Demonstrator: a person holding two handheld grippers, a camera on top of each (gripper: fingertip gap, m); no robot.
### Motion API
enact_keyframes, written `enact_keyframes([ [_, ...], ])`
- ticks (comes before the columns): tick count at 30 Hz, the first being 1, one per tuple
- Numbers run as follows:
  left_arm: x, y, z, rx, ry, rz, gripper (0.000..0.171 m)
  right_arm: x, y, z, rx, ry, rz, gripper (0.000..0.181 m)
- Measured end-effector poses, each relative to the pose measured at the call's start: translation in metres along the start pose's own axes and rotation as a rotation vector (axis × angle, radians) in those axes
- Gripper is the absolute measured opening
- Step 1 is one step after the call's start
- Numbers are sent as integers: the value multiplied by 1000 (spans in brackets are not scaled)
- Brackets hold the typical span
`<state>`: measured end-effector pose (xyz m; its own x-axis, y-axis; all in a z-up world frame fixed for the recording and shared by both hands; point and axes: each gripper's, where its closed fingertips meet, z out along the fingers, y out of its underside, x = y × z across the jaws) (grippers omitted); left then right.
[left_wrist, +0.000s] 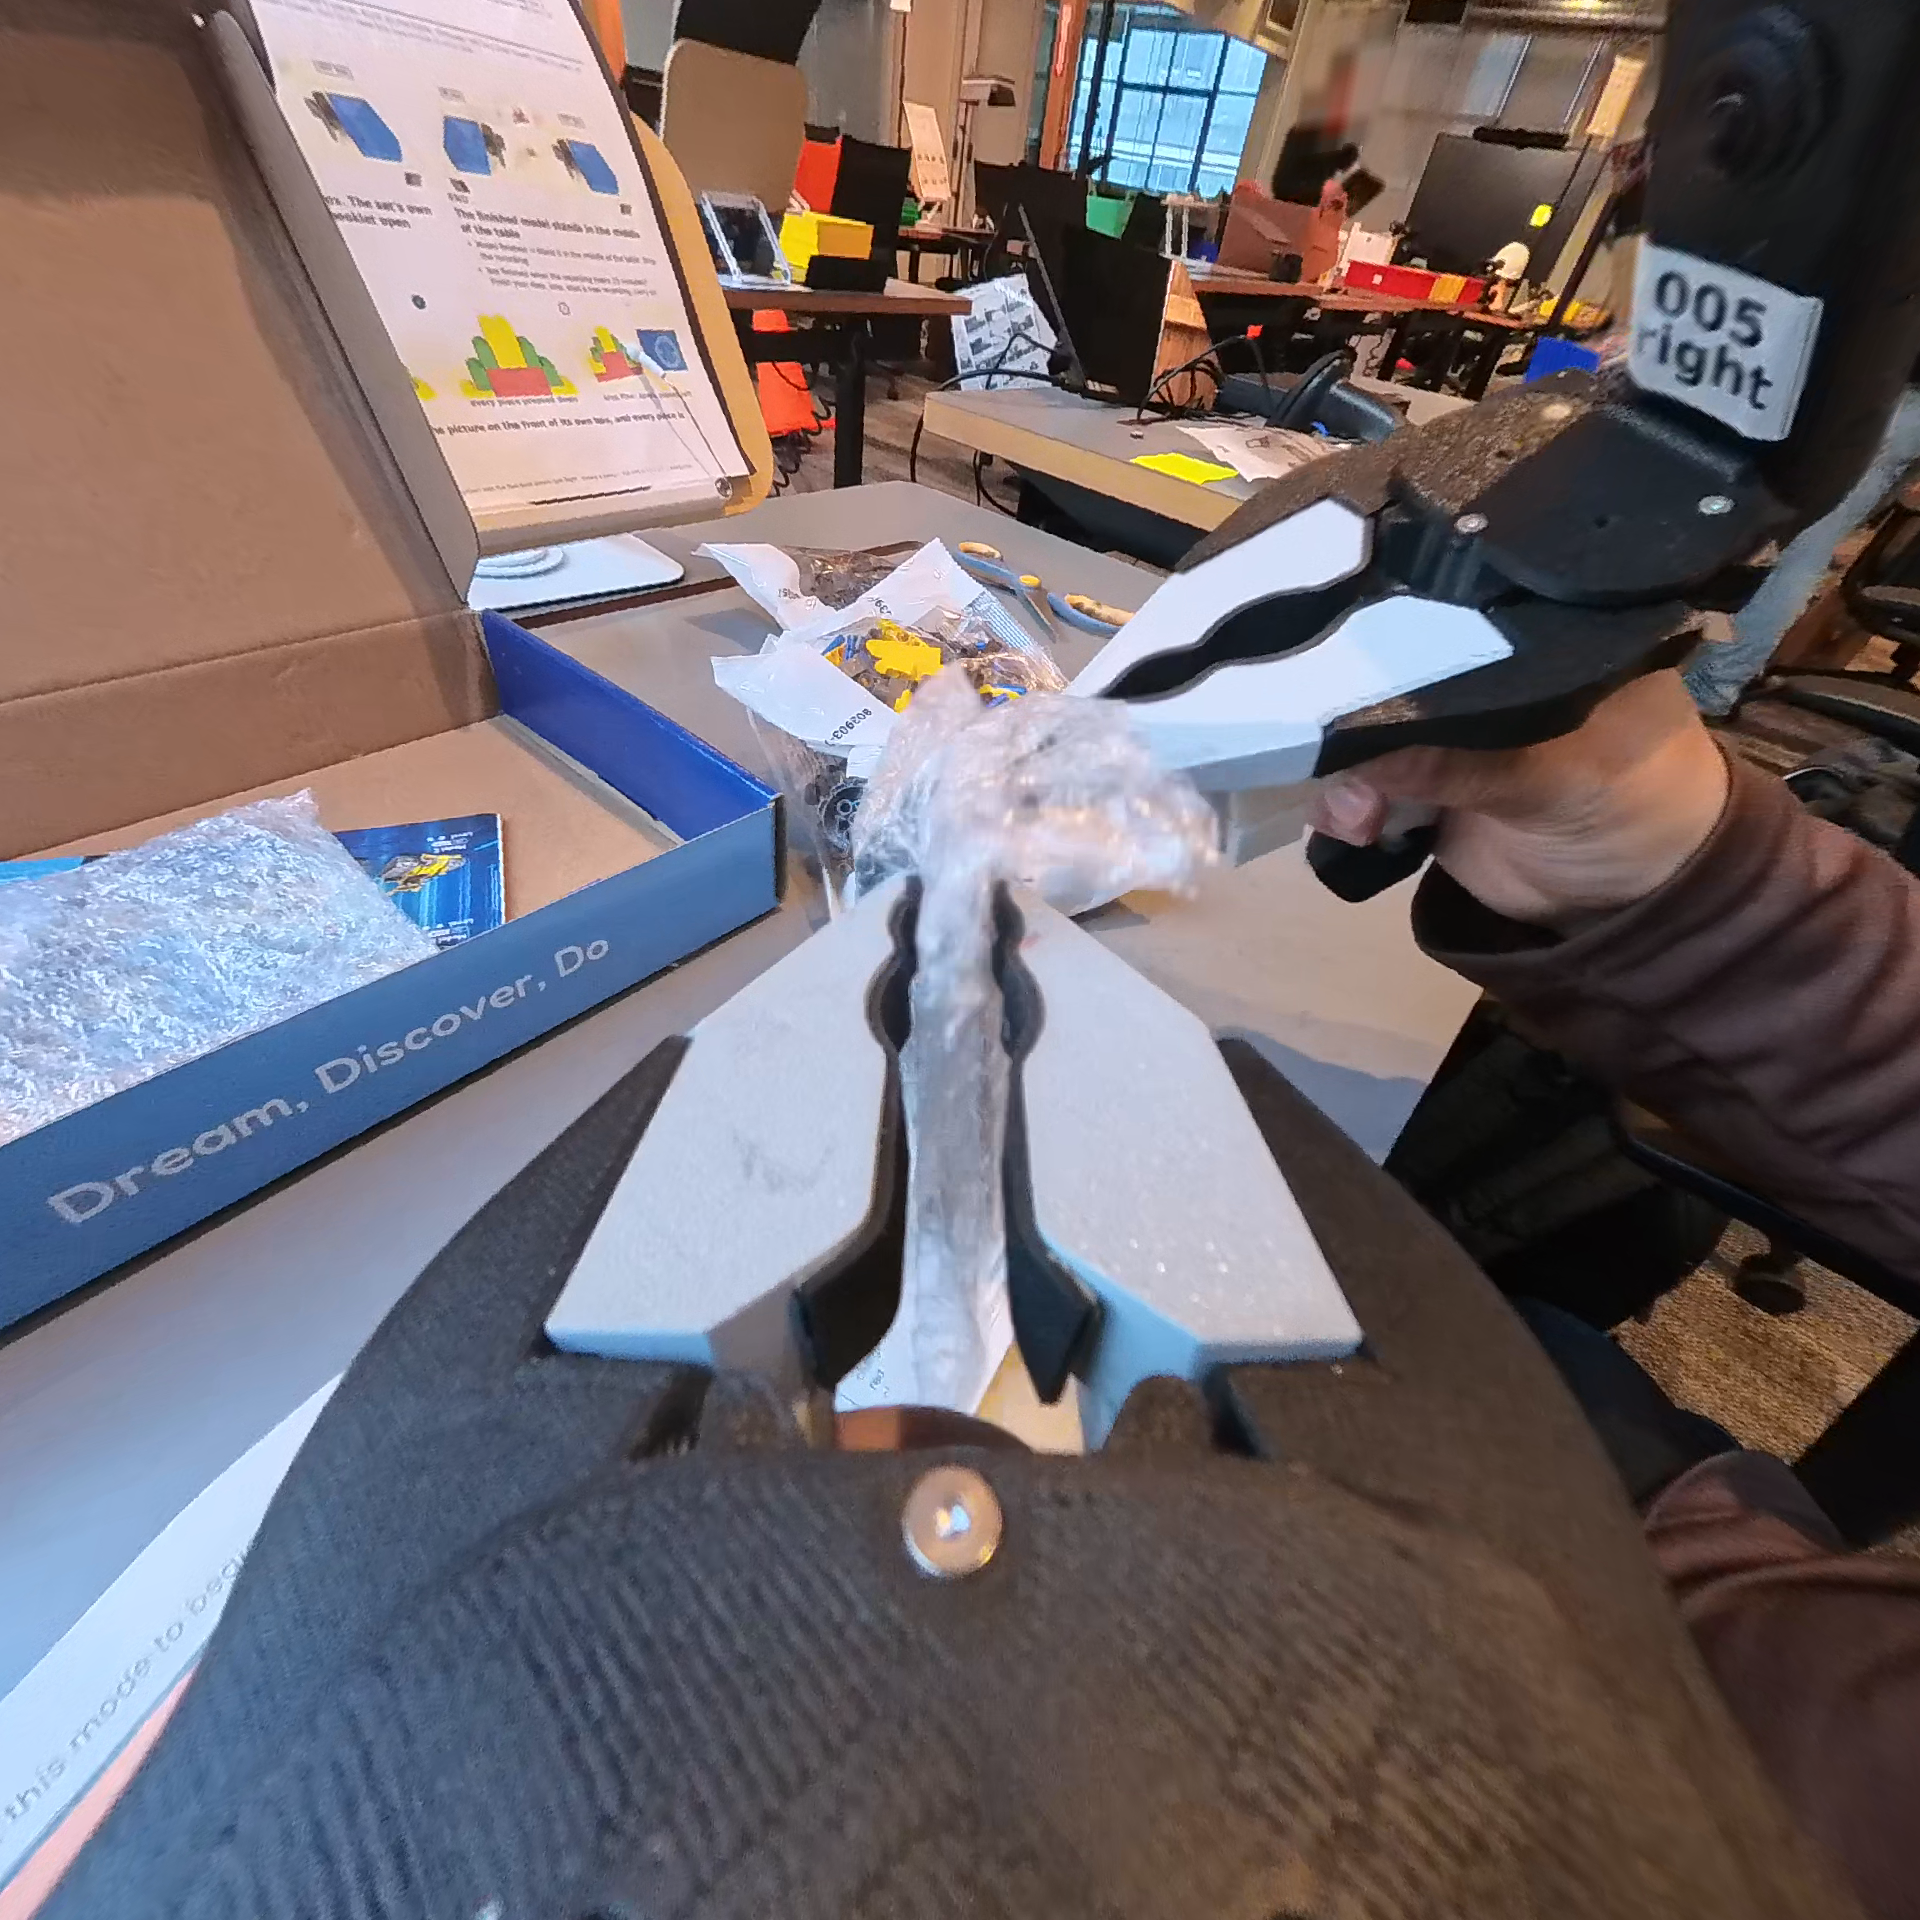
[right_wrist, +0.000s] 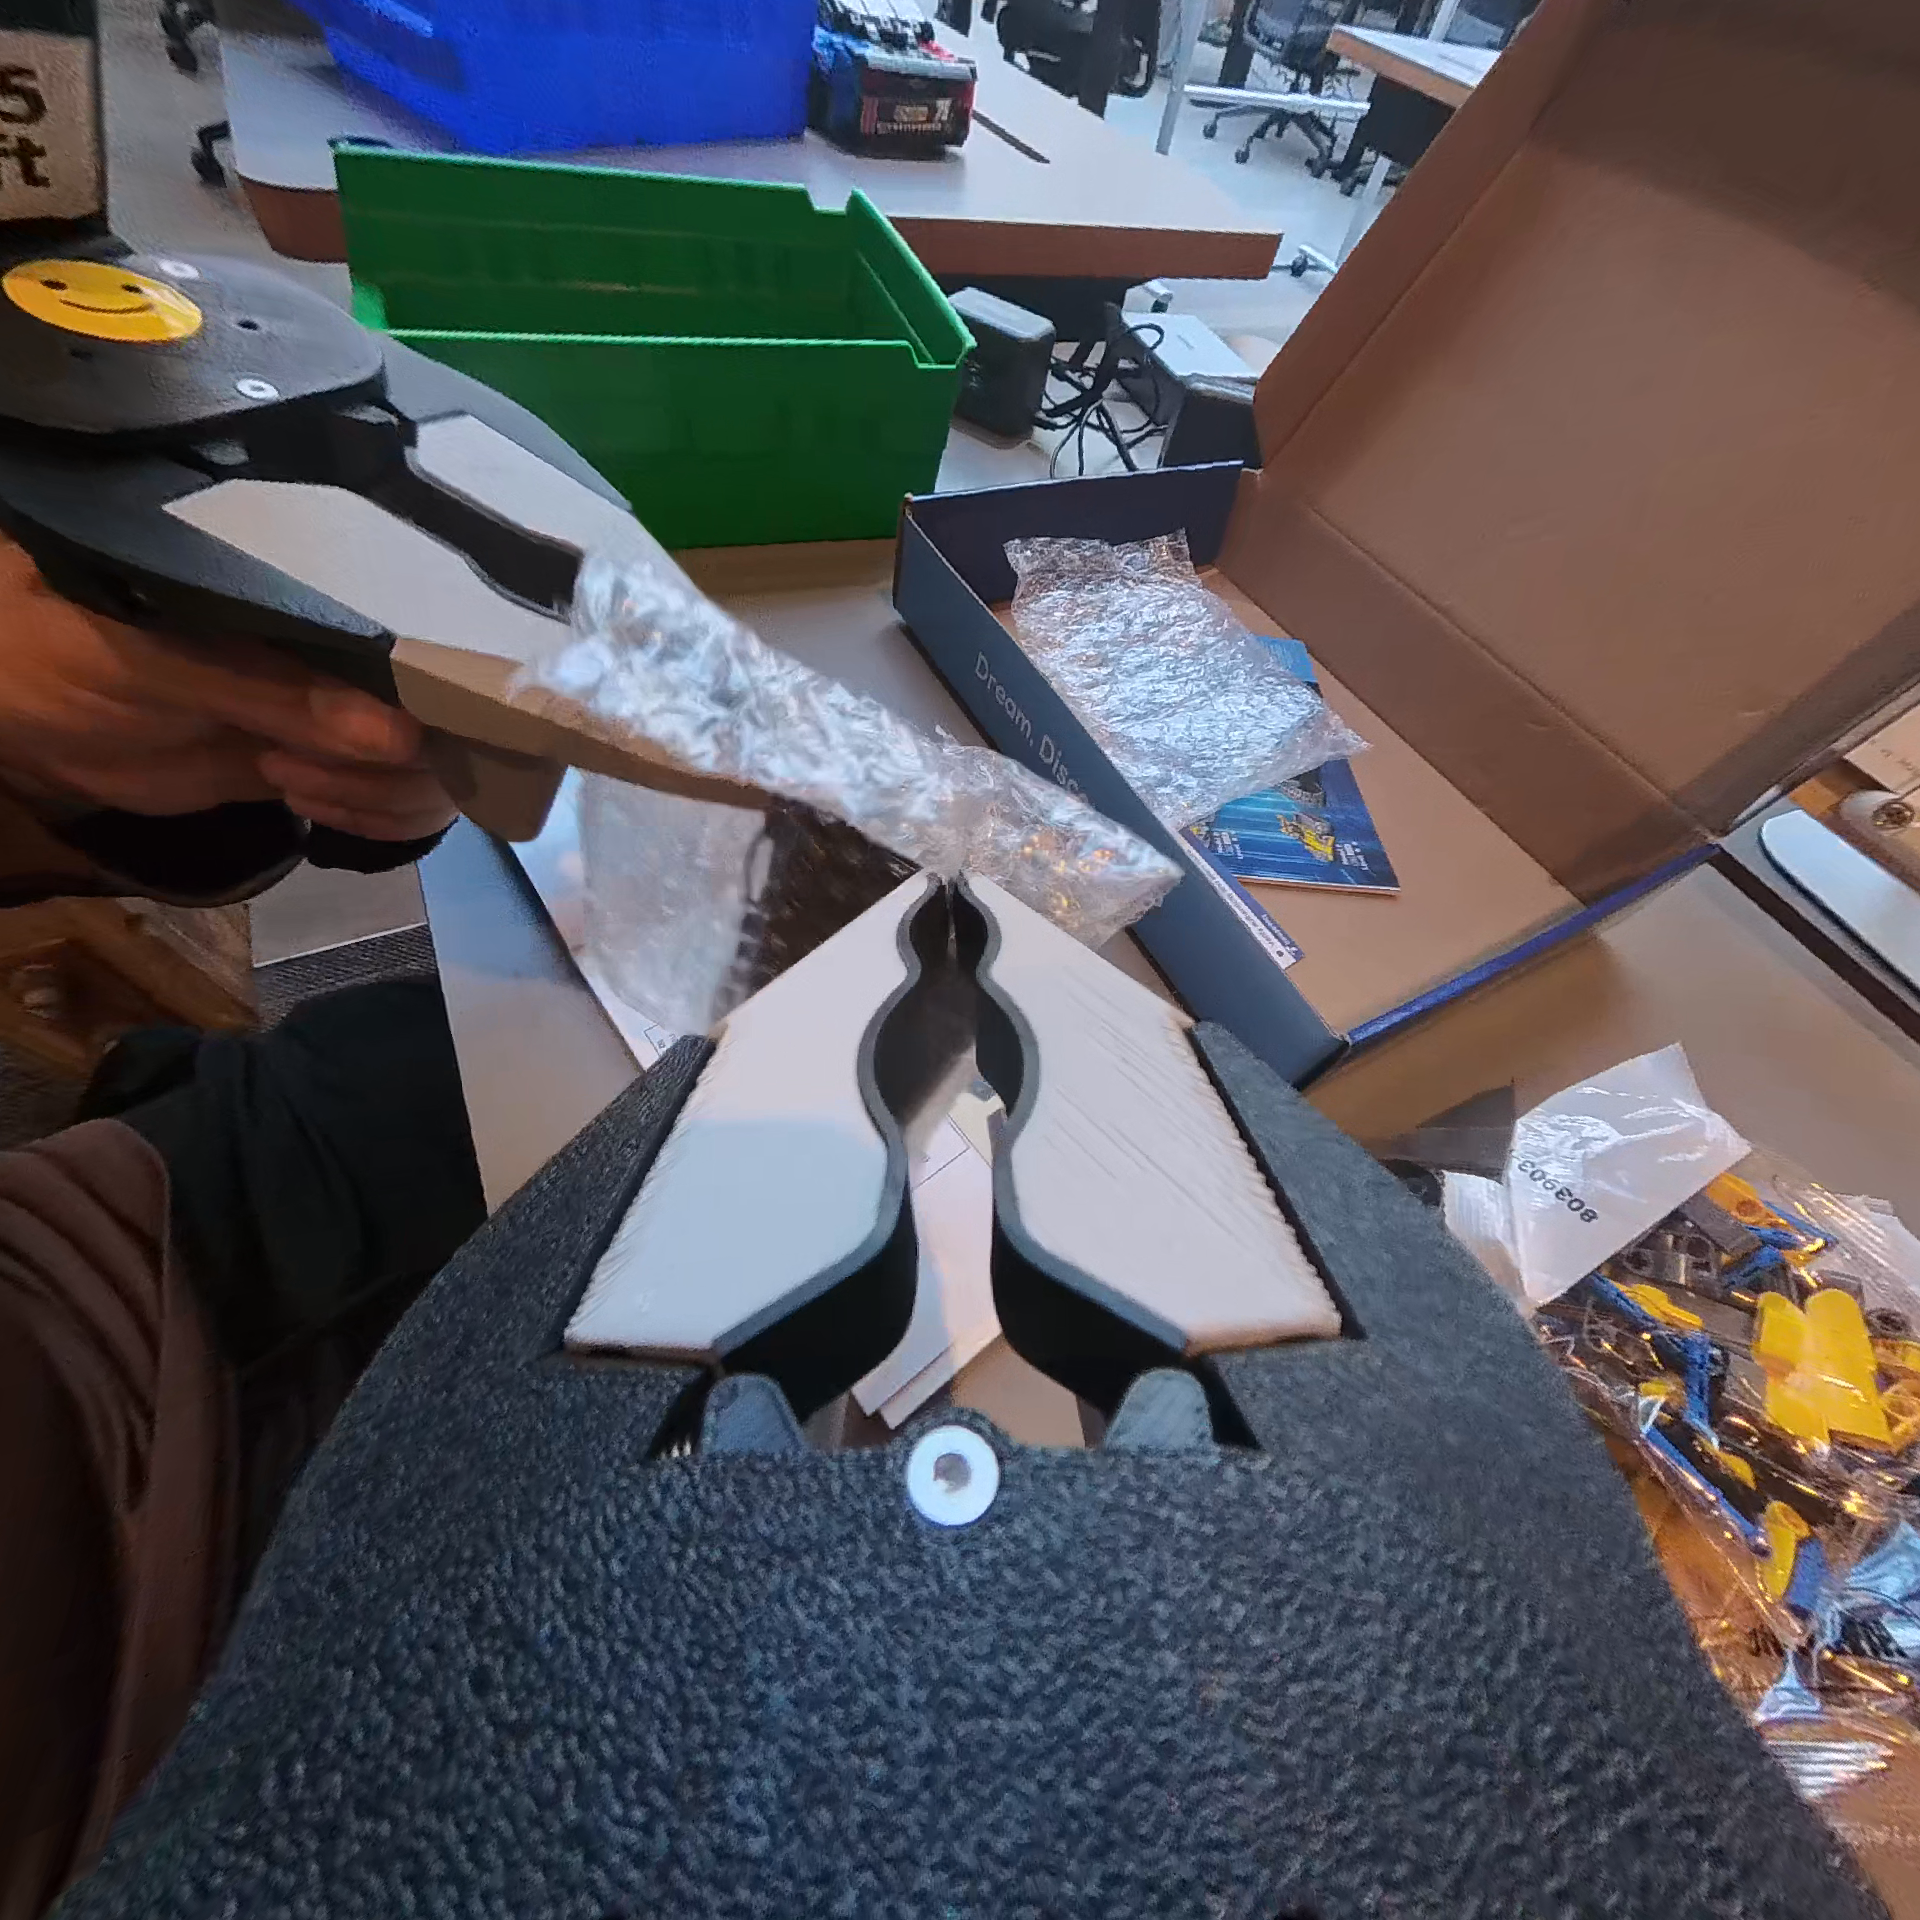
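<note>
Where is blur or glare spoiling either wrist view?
Left wrist view: bubble wrap between the tongs is motion-smeared, background soft, edges fisheye-bent. Right wrist view: left tongs and wrap blurred; bags show glints; box sharp.

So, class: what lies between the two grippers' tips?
A strip of crumpled bubble wrap spans from the left gripper to the right gripper, pinched by both; the right wrist view shows it best.

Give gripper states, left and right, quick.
Left gripper: shut on bubble wrap strip.
Right gripper: shut on the strip's other end.
</note>
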<state>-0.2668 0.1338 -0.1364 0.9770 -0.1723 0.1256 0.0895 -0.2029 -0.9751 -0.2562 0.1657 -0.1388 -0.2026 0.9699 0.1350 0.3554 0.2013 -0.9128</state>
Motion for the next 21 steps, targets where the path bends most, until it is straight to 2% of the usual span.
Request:
enact_keyframes([
  [6, 5, 12, 6, -49, 28, -15, 31, -2, -5, -2, 17, -24, 44, 0],
  [11, 3, 7, 3, -22, -21, 48, 16, -7, -10, -7, 35, -46, 62, 0],
  [15, 6, 4, 0, -15, -2, 60, 7, -7, -14, -10, 48, -54, 65, 0],
  [21, 6, 10, 2, -45, -7, 101, 4, -3, -7, -6, 8, 3, 2, 0],
])
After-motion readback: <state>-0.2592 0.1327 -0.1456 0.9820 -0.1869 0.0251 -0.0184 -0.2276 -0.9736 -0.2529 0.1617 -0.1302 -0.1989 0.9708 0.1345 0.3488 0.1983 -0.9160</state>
